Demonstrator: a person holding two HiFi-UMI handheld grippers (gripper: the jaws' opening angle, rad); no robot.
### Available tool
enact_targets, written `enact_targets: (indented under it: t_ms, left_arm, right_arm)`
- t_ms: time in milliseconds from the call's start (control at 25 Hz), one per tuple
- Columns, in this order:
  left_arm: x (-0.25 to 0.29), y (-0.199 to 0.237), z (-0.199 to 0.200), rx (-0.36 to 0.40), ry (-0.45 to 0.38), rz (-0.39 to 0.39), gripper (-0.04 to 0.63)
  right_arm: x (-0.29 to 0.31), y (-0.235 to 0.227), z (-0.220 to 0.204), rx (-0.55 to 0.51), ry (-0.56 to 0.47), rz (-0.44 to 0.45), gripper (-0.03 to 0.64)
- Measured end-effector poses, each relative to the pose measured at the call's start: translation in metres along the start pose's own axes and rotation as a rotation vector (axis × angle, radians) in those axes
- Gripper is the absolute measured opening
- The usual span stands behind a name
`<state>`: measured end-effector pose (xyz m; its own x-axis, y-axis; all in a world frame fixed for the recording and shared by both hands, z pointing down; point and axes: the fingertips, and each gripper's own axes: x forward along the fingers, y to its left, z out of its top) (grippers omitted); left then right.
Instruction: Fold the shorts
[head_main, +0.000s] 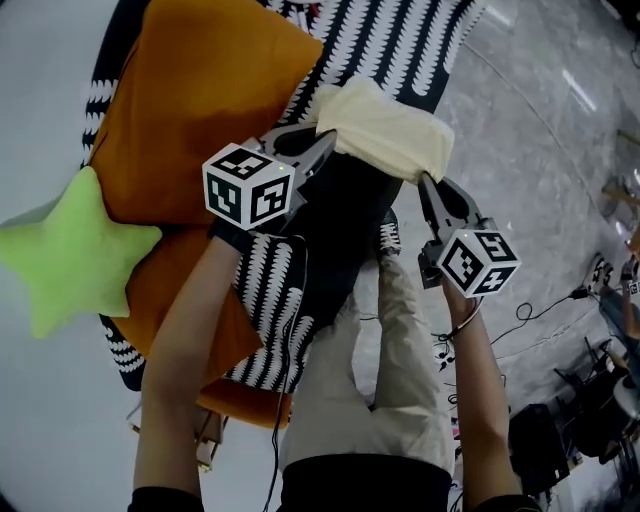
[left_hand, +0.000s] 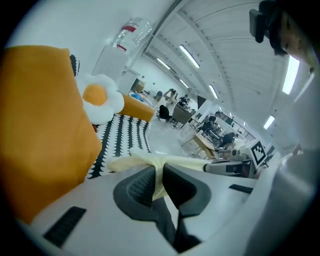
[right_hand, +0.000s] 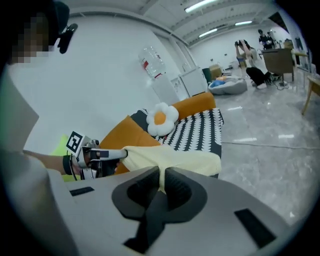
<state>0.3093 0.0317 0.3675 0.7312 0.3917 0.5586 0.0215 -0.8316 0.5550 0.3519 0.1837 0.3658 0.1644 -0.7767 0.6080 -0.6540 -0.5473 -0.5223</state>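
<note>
- The shorts (head_main: 385, 128) are pale yellow and bunched. They hang in the air between the two tools, just right of the orange cushion (head_main: 200, 100) in the head view, and seem clear of everything under them.
- The left tool (head_main: 325, 148) is clamped on the end of the shorts nearest the orange cushion. Its own view shows the pads pressed together with a pinch of yellow cloth between them.
- The right tool (head_main: 425, 182) is clamped on the far end, away from the orange cushion, and its view shows the same tight pinch of fabric.
- The step in hand looks like raising the garment and spreading it before laying it down to fold.
- To do it well, draw the two tools apart evenly until the edge between them runs straight, since the cloth now sags in a lump.
- Keep both grips firm. Each pinch looks narrow, so a jerk could pull the fabric out.
- Hold both ends level so the legs hang square, then lower the garment flat onto the black-and-white patterned cover (head_main: 400, 40) beside the orange cushion, not on the cushion's slope.
- A green star cushion (head_main: 70, 250) lies on the other side of the orange cushion, well clear.
- A fried-egg cushion (right_hand: 160, 119) sits beyond the orange cushion in the right gripper view.
- Grey floor (head_main: 540, 130) lies past the cover's edge, so keep the drop away from that side.
</note>
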Motion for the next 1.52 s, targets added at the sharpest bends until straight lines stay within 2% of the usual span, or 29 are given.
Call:
enact_targets:
  t_ms: [80, 200, 320, 480, 640, 800, 1080, 1240, 1280, 1320, 1360, 1400, 1440, 1520]
  left_arm:
    - [0.008, 0.010, -0.013, 0.047, 0.010, 0.020, 0.050]
    - [0.014, 0.044, -0.062, 0.032, 0.102, 0.063, 0.051]
    - [0.004, 0.075, -0.119, -0.001, 0.201, 0.096, 0.051]
    - [-0.018, 0.086, -0.176, 0.014, 0.284, 0.118, 0.055]
    - [-0.031, 0.087, -0.207, 0.029, 0.324, 0.127, 0.054]
    - [-0.059, 0.087, -0.242, 0.023, 0.357, 0.142, 0.054]
    - [-0.107, 0.083, -0.309, -0.076, 0.380, 0.194, 0.054]
    - [-0.128, 0.081, -0.335, -0.111, 0.398, 0.228, 0.059]
    - [-0.131, 0.082, -0.344, -0.120, 0.417, 0.232, 0.074]
    - [-0.135, 0.082, -0.353, -0.127, 0.447, 0.232, 0.118]
    - [-0.140, 0.082, -0.362, -0.128, 0.486, 0.229, 0.196]
    - [-0.147, 0.080, -0.369, -0.120, 0.523, 0.225, 0.241]
    - [-0.155, 0.078, -0.373, -0.103, 0.553, 0.224, 0.268]
    - [-0.166, 0.073, -0.366, -0.043, 0.571, 0.221, 0.293]
  right_arm:
    - [0.009, -0.004, -0.014, -0.046, -0.012, -0.028, 0.039]
    - [0.041, -0.009, -0.061, -0.081, 0.037, -0.048, 0.038]
    - [0.076, -0.005, -0.126, -0.053, 0.145, -0.058, 0.038]
    - [0.081, 0.015, -0.188, -0.012, 0.243, -0.052, 0.038]
    - [0.074, 0.031, -0.220, 0.021, 0.289, -0.025, 0.038]
    - [0.068, 0.054, -0.250, -0.017, 0.349, 0.017, 0.040]
    - [0.064, 0.086, -0.300, -0.099, 0.481, 0.091, 0.040]
    - [0.058, 0.106, -0.332, -0.112, 0.565, 0.172, 0.040]
    - [0.058, 0.108, -0.342, -0.122, 0.594, 0.187, 0.041]
    - [0.057, 0.108, -0.353, -0.143, 0.629, 0.201, 0.062]
    - [0.054, 0.109, -0.362, -0.174, 0.666, 0.219, 0.137]
    - [0.050, 0.110, -0.369, -0.207, 0.700, 0.241, 0.200]
    - [0.045, 0.110, -0.372, -0.238, 0.727, 0.262, 0.229]
    - [0.035, 0.107, -0.368, -0.297, 0.751, 0.281, 0.238]
